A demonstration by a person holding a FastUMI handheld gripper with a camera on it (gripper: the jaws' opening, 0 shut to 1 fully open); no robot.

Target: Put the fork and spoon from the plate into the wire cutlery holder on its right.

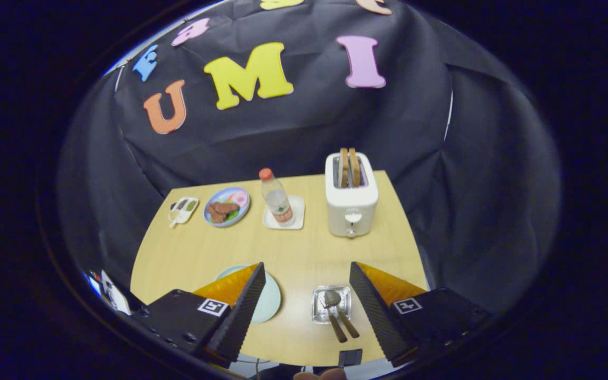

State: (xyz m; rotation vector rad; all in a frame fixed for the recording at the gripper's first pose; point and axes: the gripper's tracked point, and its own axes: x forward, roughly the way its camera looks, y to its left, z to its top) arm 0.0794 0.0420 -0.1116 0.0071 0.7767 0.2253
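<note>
The fork and spoon (335, 311) stand together in the wire cutlery holder (331, 304), heads down in the basket toward the far side of the table, their brown handles leaning out over its near rim toward the camera. The spoon's bowl (331, 298) shows inside the holder; the fork's head is hard to make out. The two handles (342, 324) run roughly parallel, long axes angled from the holder toward the table's near edge. The pale round plate (267, 299) lies to the holder's left, partly behind the left finger, with no cutlery visible on its exposed part. The gripper (306, 301) hangs above the near end of the wooden table (304, 248), fingers spread wide and gripping nothing; the holder sits between them, closer to the right finger. Beyond, along the far edge, are a white toaster (351, 203) with two slices of bread (349, 167), a red-capped plastic bottle (277, 199) on a small white square tray (295, 214), a blue plate of food (226, 206) and a small white dish (183, 210).
</note>
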